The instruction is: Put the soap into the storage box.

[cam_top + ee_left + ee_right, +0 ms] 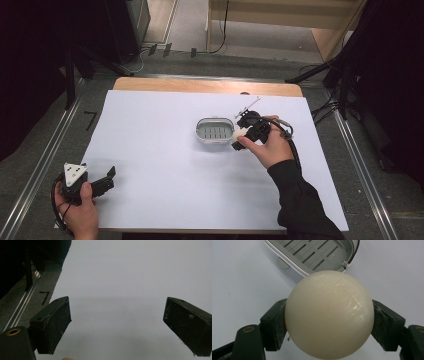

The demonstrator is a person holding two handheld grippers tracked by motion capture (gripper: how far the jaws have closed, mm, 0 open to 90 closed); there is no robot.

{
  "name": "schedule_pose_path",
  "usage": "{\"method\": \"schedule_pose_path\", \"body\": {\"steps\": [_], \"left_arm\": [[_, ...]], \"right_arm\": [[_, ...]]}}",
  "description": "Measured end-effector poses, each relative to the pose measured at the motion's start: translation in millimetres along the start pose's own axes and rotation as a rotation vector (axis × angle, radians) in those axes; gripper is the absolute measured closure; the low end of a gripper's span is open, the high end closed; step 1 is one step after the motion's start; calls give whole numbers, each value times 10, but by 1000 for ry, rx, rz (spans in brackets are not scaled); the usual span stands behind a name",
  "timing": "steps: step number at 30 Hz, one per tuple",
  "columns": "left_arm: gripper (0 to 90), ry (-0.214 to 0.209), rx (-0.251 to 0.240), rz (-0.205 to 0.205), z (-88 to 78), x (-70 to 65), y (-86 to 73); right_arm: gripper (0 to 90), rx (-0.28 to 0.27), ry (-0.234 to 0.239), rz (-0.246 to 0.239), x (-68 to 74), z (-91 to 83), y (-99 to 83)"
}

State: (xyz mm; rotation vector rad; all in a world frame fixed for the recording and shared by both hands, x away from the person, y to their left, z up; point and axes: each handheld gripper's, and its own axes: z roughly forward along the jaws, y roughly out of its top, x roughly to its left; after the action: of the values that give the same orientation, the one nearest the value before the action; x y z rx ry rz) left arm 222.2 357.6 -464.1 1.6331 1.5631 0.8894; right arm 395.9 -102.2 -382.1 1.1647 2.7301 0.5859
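My right gripper is clamped on a round cream soap, centre frame, just short of the grey slotted soap dish at the top. It's slick and round, so it could squirt out if I squeeze harder or tilt. The high view adds my left gripper, lower left, jaws apart with nothing between them.
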Motion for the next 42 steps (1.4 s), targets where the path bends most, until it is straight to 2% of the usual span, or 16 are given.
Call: {"method": "schedule_pose_path", "body": {"steps": [14,15,16,29,37,42], "left_arm": [[82,-4,7,-1,-2,6,3],[157,7,2,-6,-6,5,0],[158,18,-4,-11,-8,3,-1],[139,16,-6,-14,-11,11,-2],[84,38,-24,-12,-31,-2,-11],[15,30,-19,0,-24,-11,-8]], "right_arm": [[250,-5,13,-21,85,61,248],[249,-7,17,-21,98,76,282],[249,-6,16,-23,101,82,299],[249,0,38,-18,104,164,463],[249,6,37,-12,122,212,571],[249,9,53,-1,125,260,615]]}}
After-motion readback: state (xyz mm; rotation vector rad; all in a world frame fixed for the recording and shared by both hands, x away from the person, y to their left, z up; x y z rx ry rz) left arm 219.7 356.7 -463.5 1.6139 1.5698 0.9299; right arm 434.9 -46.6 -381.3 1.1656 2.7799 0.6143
